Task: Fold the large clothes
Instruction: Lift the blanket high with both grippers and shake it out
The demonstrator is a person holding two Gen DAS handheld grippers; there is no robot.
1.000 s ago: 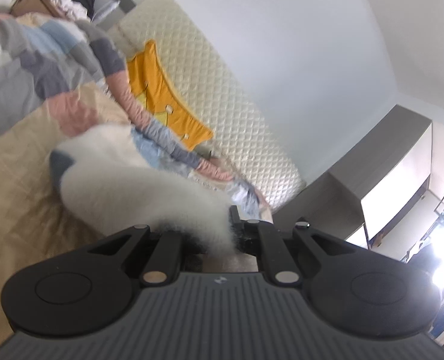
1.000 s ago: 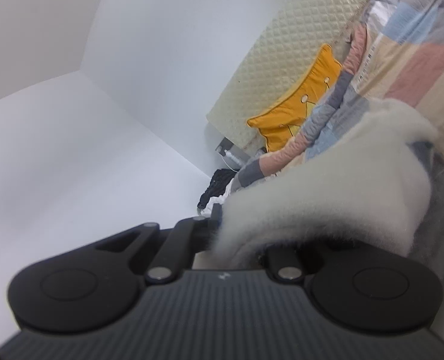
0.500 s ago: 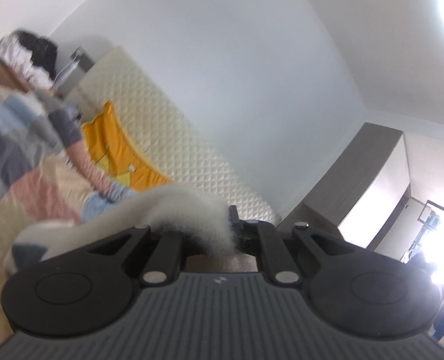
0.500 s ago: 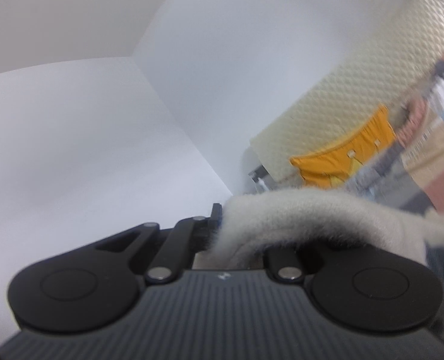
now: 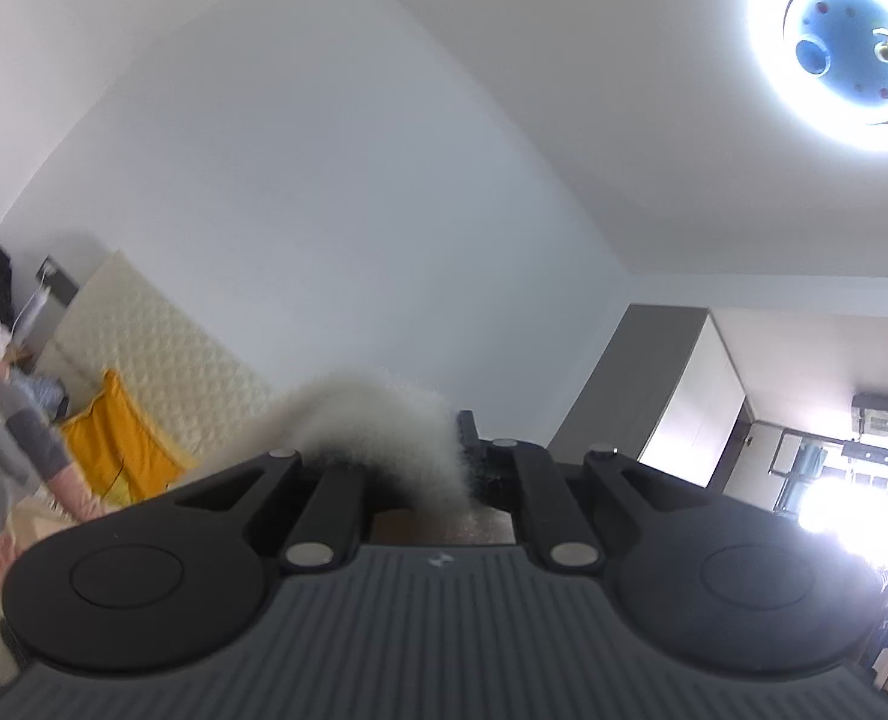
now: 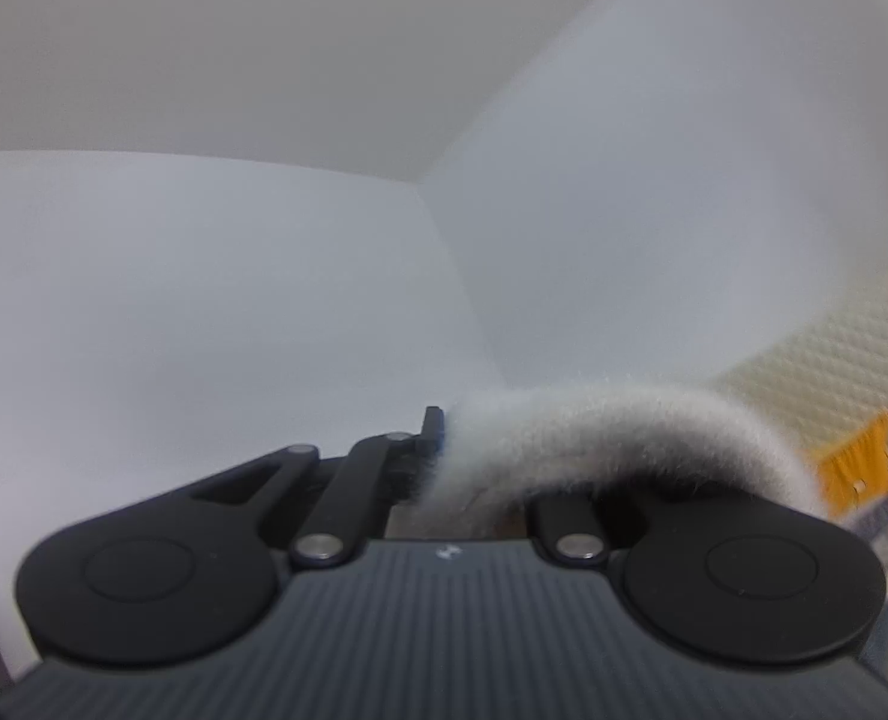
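A fluffy white garment (image 5: 372, 420) is pinched in my left gripper (image 5: 453, 444) and drapes off to the left over the left finger. My right gripper (image 6: 450, 450) is shut on the same white fluffy garment (image 6: 612, 432), which arcs off to the right and hides the right finger. Both grippers point steeply up at the walls and ceiling. Most of the garment is out of view below.
A bed with a patchwork quilt (image 5: 0, 468), an orange pillow (image 5: 114, 444) and a cream quilted headboard (image 5: 162, 354) lies low left. A grey wardrobe (image 5: 654, 396) stands right, and a ceiling lamp (image 5: 840, 48) is overhead. A headboard (image 6: 852, 372) and an orange pillow (image 6: 858, 462) show in the right view.
Both grippers have tilted and lifted upward with the garment. The bed has dropped out of most of each view and the ceiling has come in.
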